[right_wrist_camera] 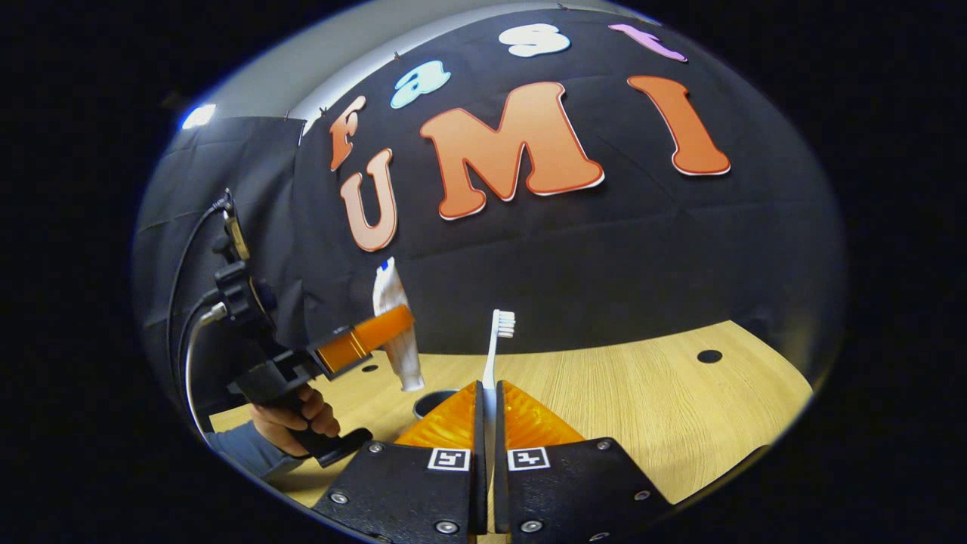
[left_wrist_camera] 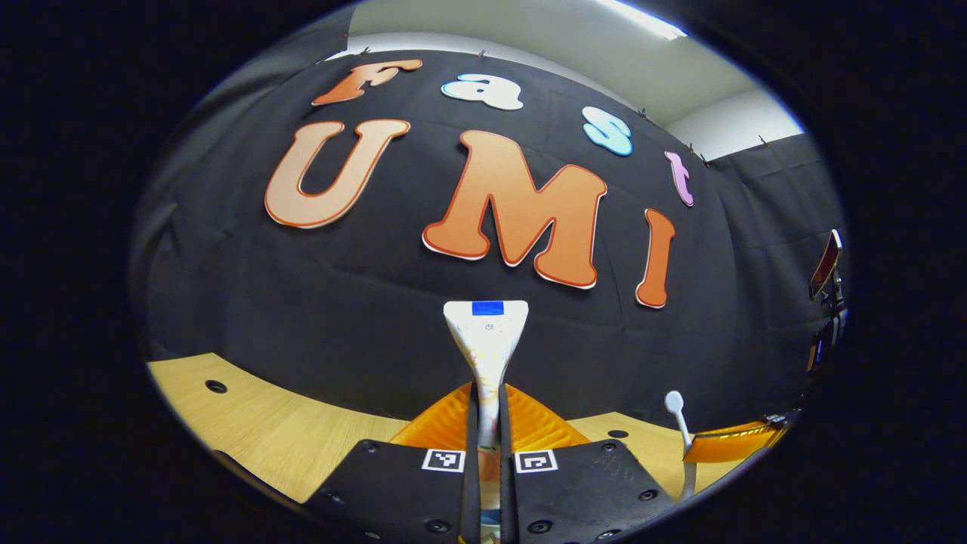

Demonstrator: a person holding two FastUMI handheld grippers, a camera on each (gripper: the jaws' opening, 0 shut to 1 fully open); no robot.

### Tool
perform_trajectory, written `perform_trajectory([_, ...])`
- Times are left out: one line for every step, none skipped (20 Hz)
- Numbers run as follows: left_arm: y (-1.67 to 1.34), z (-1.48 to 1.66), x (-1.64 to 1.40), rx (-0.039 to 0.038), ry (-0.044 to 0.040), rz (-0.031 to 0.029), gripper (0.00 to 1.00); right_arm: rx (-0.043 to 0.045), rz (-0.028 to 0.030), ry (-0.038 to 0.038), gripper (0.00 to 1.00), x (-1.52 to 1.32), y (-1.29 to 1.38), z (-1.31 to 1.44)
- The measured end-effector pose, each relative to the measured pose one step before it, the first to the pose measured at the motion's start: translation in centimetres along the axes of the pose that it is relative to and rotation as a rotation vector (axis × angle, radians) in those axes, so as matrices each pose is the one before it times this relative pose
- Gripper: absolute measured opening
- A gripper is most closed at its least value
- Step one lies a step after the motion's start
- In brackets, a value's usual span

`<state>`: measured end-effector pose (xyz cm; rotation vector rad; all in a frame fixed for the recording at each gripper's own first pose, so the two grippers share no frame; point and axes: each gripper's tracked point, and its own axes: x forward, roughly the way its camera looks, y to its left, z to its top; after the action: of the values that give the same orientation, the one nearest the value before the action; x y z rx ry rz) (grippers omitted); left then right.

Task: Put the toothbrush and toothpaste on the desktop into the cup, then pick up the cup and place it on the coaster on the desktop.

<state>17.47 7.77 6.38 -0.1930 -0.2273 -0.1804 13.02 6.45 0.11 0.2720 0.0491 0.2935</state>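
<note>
No legible text; the toothpaste carries a blue patch, perhaps print, too blurred.

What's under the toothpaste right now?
In the right gripper view the toothpaste, clamped by the left gripper, hangs above the cup. The cup's inside is hidden.

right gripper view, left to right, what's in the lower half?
Hand on the left tongs' handle → left tongs → toothpaste they hold → cup rim → toothbrush upright in the right tongs → hole in the desktop.
</note>
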Motion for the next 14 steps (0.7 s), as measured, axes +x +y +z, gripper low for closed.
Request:
perform_trajectory([0.267,-0.629,0.51,-0.00185,0.01494,-0.00692,0.09,0.00636,0.00427,-0.01692,0.04,0.272,-0.011,0.409])
perform_trajectory([0.055,-0.4,0.391,-0.00263,0.00922,-0.01434,0.09,0.00664,-0.00197,-0.00894,0.04,0.48,-0.092,0.17])
perform_trajectory([0.11,-0.19,0.298,-0.01363,-0.00233,-0.01201,0.09,0.00315,0.00008,-0.00098,0.04,0.374,-0.058,-0.069])
perform_trajectory([0.31,-0.551,0.027,-0.00479,0.00173,-0.00436,0.1,-0.00531,0.00716,-0.00356,0.04,0.216,0.123,0.099])
perform_trajectory([0.429,-0.355,0.056,0.002,0.00457,0.0037,0.09,-0.00271,0.0015,-0.01135,0.04,0.279,-0.048,0.289])
perform_trajectory([0.391,-1.024,-0.389,0.00026,0.0068,0.00116,0.1,0.00397,0.00552,-0.0149,0.04,0.347,0.127,0.426])
perform_trajectory([0.235,-0.673,-0.147,-0.00682,0.00973,-0.00362,0.09,0.0095,0.01229,-0.01681,0.04,0.383,0.387,0.501])
perform_trajectory([-0.224,-0.672,0.448,-0.01054,0.01604,-0.01107,0.09,0.00788,0.01073,-0.01579,0.04,0.425,0.414,0.407])
perform_trajectory([-0.02,-0.558,0.13,-0.0058,0.01062,-0.00598,0.1,0.0029,0.00878,-0.01396,0.04,0.472,0.422,0.282])
perform_trajectory([0.199,-0.449,-0.104,0.00234,0.00608,0.0026,0.1,-0.00109,0.00722,-0.00922,0.04,0.557,0.389,0.235])
perform_trajectory([0.251,-0.305,-0.184,0.00779,0.005,0.00767,0.14,-0.00189,0.01013,-0.01107,0.04,0.38,0.442,0.261])
perform_trajectory([0.233,-0.281,-0.251,0.00445,0.004,0.00728,0.1,0.00155,0.0079,-0.01612,0.04,0.587,0.373,0.272])
perform_trajectory([0.108,-0.163,-0.42,0.00419,0.00825,0.00195,0.1,0.00495,0.0069,-0.02292,0.04,0.467,0.375,0.346])
perform_trajectory([-0.332,-0.098,0.045,0.0005,0.00237,-0.01163,0.12,0.00128,-0.00026,-0.02056,0.04,0.69,0.023,0.363])
